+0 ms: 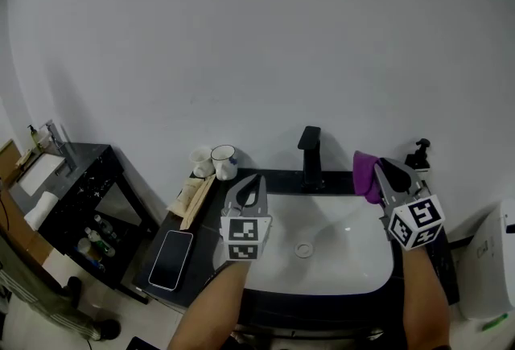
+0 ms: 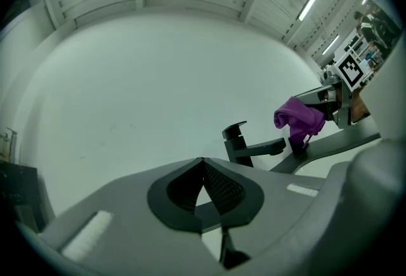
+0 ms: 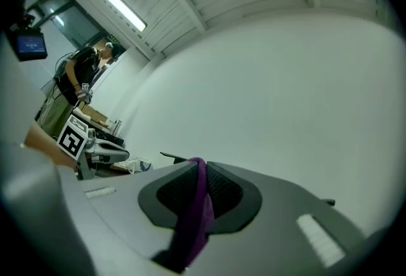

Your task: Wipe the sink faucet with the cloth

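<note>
A black faucet [image 1: 310, 155] stands at the back of a white sink [image 1: 354, 260]; the left gripper view shows the faucet [image 2: 244, 148] from the side. My right gripper [image 1: 385, 171] is shut on a purple cloth [image 1: 367, 176], held to the right of the faucet and apart from it. In the right gripper view the cloth [image 3: 195, 211] is pinched between the jaws of the right gripper [image 3: 198, 164]. My left gripper [image 1: 252, 183] hovers over the sink's left edge, shut and empty [image 2: 203, 170]. The cloth [image 2: 298, 117] hangs from the other gripper.
Two mugs [image 1: 216, 161] stand at the sink's back left, with a wooden tray [image 1: 191, 200] and a phone [image 1: 171, 259] on the black counter. A soap dispenser [image 1: 418, 155] sits at the back right. A black shelf unit [image 1: 80, 203] stands to the left.
</note>
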Demonstrator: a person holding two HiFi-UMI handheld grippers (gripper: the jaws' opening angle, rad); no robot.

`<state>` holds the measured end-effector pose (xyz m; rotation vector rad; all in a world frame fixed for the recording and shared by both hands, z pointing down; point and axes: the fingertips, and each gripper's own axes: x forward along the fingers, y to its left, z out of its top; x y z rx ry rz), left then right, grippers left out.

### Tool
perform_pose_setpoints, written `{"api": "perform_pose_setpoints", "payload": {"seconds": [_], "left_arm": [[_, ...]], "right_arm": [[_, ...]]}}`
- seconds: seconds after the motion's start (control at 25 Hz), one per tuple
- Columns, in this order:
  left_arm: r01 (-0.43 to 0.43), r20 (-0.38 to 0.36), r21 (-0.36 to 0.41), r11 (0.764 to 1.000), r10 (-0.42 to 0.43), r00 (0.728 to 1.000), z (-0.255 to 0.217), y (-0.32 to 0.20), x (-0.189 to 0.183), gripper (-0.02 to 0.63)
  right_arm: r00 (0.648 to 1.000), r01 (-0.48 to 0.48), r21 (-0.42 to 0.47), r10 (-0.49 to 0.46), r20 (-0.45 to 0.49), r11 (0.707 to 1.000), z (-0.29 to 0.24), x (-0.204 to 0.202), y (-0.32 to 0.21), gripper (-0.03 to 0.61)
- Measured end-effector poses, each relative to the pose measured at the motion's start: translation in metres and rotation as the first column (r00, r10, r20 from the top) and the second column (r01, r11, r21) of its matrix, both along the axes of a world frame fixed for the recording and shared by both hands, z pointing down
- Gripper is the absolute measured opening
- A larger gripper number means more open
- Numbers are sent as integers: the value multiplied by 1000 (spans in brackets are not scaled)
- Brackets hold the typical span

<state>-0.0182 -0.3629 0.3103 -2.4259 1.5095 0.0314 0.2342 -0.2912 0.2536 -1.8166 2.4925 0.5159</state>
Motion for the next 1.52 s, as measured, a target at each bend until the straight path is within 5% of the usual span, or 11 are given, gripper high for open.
{"api": "perform_pose_setpoints", "payload": {"seconds": [0.24,0.4,0.96,1.52], "left_arm": [[-13,96,33,999,9,995,2,0,10,17],[-27,125,47,999,21,992,3,0,16,17],[-59,-4,-29,998,59,998,6,-4,12,17],[-62,-1,-31,998,62,998,8,-4,14,17]], "right_arm": [[996,15,-46,-11,85,999,20,-9,1,41],[999,-5,-69,8,48,998,34,-7,-1,41],[999,-17,-116,22,45,993,52,-6,-11,41],[1000,6,-113,-6,-5,994,61,-19,-13,41]]}}
